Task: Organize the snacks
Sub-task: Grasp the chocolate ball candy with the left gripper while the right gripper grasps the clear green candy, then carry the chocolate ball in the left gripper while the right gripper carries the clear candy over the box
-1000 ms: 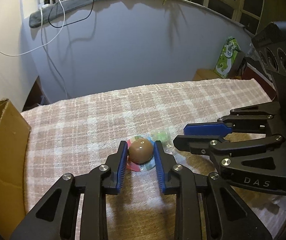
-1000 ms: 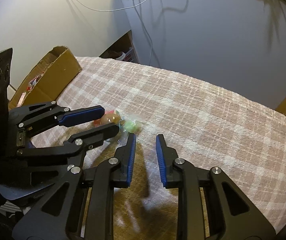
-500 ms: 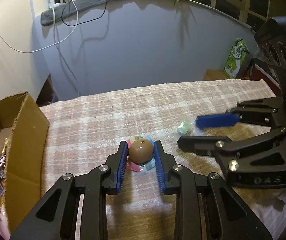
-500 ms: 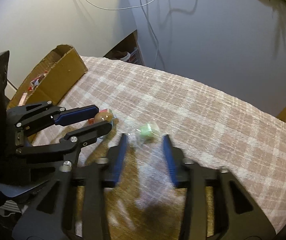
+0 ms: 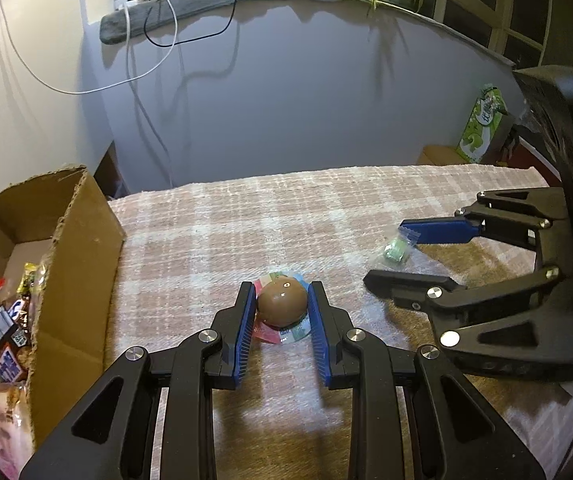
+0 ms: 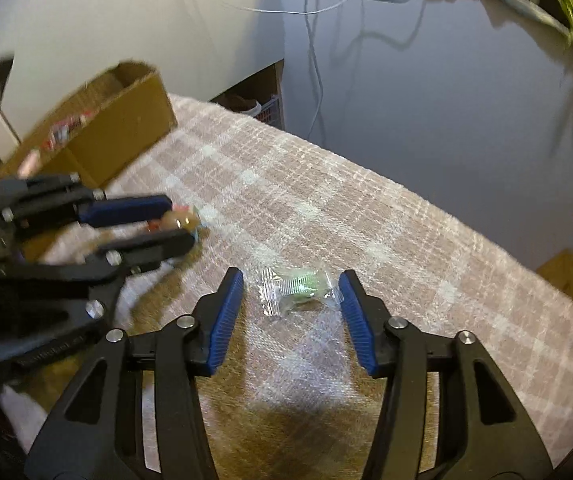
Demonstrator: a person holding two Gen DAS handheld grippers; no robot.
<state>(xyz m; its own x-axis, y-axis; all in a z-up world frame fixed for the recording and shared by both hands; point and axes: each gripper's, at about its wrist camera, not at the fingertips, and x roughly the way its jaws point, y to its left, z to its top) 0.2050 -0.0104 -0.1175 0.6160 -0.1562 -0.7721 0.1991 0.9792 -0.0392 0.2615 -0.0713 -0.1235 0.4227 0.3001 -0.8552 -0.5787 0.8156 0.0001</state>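
Observation:
My left gripper (image 5: 281,288) is shut on a round brown snack (image 5: 282,303) that sits on a colourful foil lid, low over the plaid cloth (image 5: 286,208). The right wrist view shows this gripper (image 6: 180,220) at the left, blurred. A green candy (image 6: 300,286) in a clear wrapper lies on the cloth between the blue pads of my right gripper (image 6: 291,276). Those jaws are closing, and the pads do not press on it. In the left wrist view the right gripper (image 5: 386,254) straddles the same candy (image 5: 395,250) at the right.
A cardboard box (image 5: 82,248) with several wrapped snacks (image 5: 6,320) inside stands at the table's left end, and it also shows as the box (image 6: 126,120) in the right wrist view. A green carton (image 5: 482,128) stands beyond the table's far right. A wall with hanging cables runs behind.
The right gripper's jaws have spread wide and moved over the green candy, which now lies between them. The left gripper has carried the brown snack left, towards the box.

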